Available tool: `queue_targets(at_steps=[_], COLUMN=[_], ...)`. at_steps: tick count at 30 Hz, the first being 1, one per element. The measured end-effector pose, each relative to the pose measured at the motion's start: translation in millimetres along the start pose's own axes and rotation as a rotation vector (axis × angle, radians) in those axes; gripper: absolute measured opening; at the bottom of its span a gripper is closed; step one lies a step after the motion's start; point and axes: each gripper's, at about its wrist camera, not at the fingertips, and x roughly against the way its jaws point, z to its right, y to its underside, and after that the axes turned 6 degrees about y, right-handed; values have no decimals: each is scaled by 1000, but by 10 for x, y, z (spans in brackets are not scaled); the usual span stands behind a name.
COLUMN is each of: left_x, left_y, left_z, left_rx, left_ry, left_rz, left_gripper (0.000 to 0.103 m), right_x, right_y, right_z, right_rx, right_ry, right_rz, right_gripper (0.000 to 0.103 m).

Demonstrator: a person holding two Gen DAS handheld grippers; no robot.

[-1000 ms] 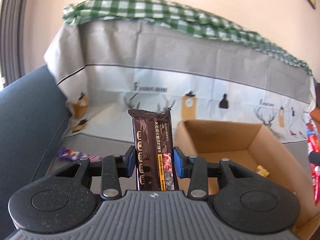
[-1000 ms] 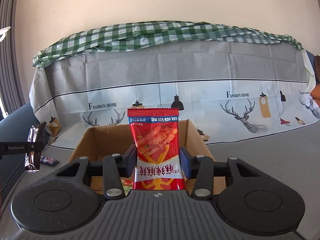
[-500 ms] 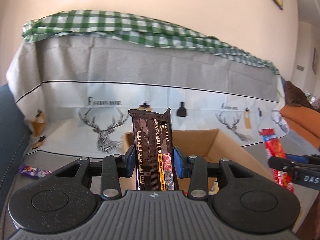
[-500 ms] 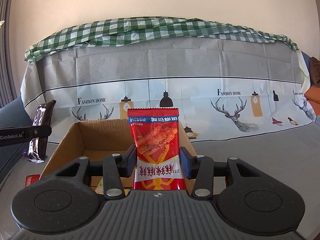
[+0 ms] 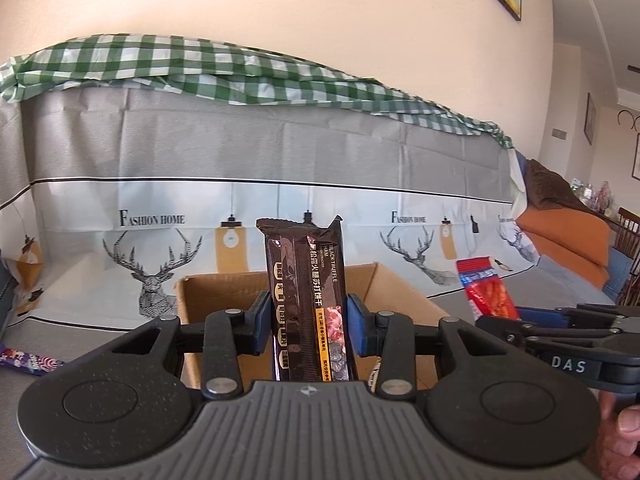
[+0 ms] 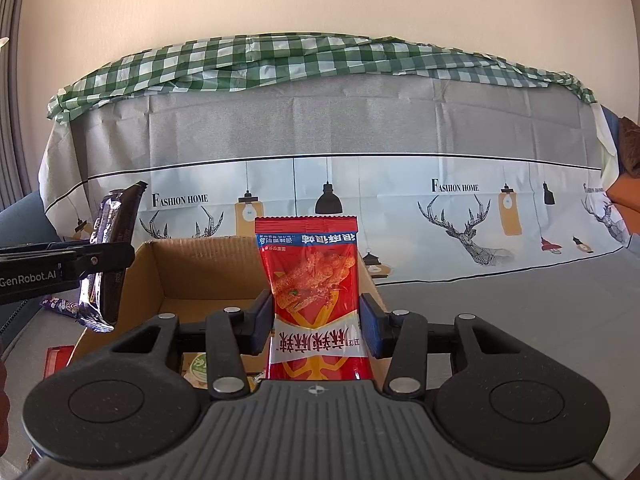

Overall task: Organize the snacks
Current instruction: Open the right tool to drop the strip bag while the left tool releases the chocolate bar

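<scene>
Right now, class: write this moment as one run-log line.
left gripper: shut on dark brown cracker pack | right gripper: shut on red snack packet | open cardboard box: ahead

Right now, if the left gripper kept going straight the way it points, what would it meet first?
Probably the cardboard box: the left gripper, shut on the dark cracker pack, points slightly downward at its open top. Depth is unclear, so it may meet the box's near wall or interior first.

The dark snack bar (image 5: 306, 304), at the centre of the left wrist view, reads "BLACK TRUFFLE HAM". The printed sheet (image 5: 280, 152) behind says "FASHION HOME" at 9 and 3 o'clock. The right gripper (image 5: 520, 314), at 4 o'clock, shows "DAS". The left gripper (image 6: 108, 256), at 9 o'clock in the right wrist view, shows "GenRobot.AI".
</scene>
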Motion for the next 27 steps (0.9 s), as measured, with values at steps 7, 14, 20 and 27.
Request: queue_targets(at_steps=[7,14,20,27], left_x=[-29,-54,-42,28], left_y=[2,-13,-25,-50], left_z=[32,27,1,-163], left_rx=[-2,10,4,38], left_ry=[17,40,32,-22], left_rz=[-3,-6,-1,12], left_gripper=[43,43,73,82], right_x=[-3,9,1,-1], right_y=[4,8,-11,-17], right_z=[10,-2,-27,-79], right_rx=[-1,3,12,17], right_ry=[1,-7,9,10], right_rz=[1,4,4,1], right_gripper=[47,47,65,71])
